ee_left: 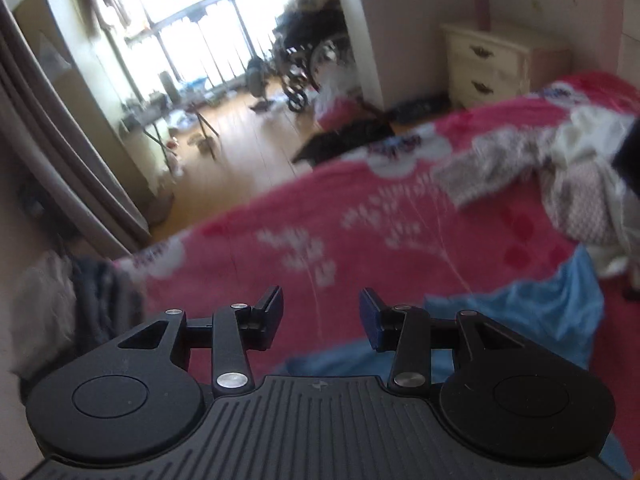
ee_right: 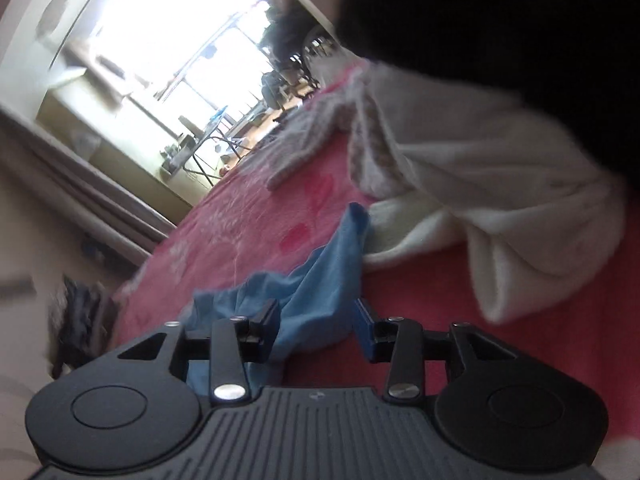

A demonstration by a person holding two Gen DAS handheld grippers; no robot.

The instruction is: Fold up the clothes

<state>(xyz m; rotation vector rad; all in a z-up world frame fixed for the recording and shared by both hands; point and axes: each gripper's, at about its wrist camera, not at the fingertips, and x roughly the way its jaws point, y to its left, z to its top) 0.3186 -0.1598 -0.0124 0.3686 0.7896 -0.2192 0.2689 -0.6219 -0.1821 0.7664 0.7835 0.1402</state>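
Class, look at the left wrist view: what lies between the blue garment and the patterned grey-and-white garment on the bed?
Only bare bedspread, pink with white flower print, lies between the blue garment and the patterned grey-and-white garment; the left wrist view shows this stretch.

The left wrist camera is looking down past its tongs (ee_left: 321, 312) across the bed (ee_left: 320, 220). The right wrist camera, rolled sideways, is sitting closer behind its tongs (ee_right: 316, 320). Both are facing the blue cloth (ee_left: 532, 312), white garment (ee_right: 480, 184) and window (ee_left: 208, 20).

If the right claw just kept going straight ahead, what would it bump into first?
Most likely the crumpled blue cloth lying on the pink flowered blanket: it sits right between the right claw's open fingers, though depth is unclear.
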